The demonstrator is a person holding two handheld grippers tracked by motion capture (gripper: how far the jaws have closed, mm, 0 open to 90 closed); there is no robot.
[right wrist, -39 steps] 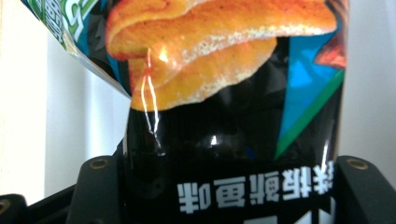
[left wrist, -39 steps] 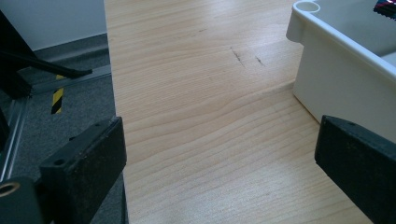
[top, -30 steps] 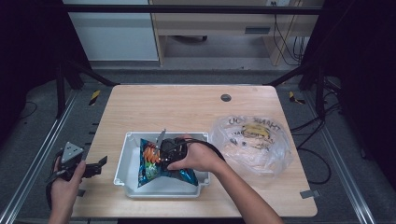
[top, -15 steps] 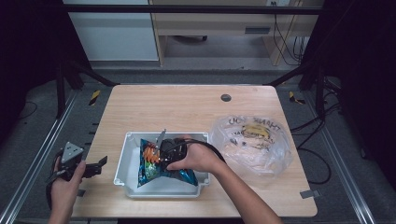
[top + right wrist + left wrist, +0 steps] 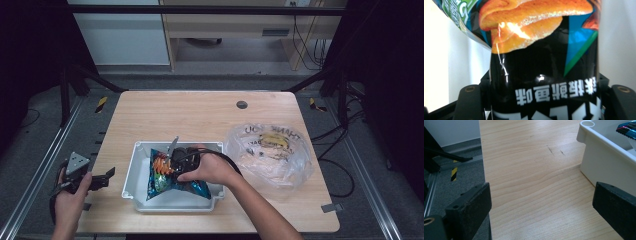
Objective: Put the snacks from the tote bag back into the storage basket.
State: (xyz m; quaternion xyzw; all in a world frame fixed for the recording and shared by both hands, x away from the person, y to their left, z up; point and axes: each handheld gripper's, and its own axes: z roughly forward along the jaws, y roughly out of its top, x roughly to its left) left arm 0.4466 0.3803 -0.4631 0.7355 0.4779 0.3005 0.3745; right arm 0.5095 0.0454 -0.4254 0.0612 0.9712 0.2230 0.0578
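Observation:
A colourful chip bag [image 5: 167, 184] lies in a white bin [image 5: 131, 176] near the table's front. My right gripper [image 5: 170, 162] rests on the bag's top end inside the bin. In the right gripper view the bag [image 5: 544, 62] sits between the jaws of that gripper [image 5: 544, 100], which are shut on it. My left gripper [image 5: 104, 177] is held at the table's left front edge, left of the bin. Its jaws [image 5: 541, 212] stand wide open over bare wood, with the bin wall [image 5: 604, 152] just to the right and a corner of the bag [image 5: 627, 126] above it.
A clear plastic bag [image 5: 270, 160] with something yellow [image 5: 275, 140] inside lies right of the bin. The wooden table [image 5: 200, 120] has a small dark grommet [image 5: 242, 104] near its far edge. Metal rails and floor flank the table.

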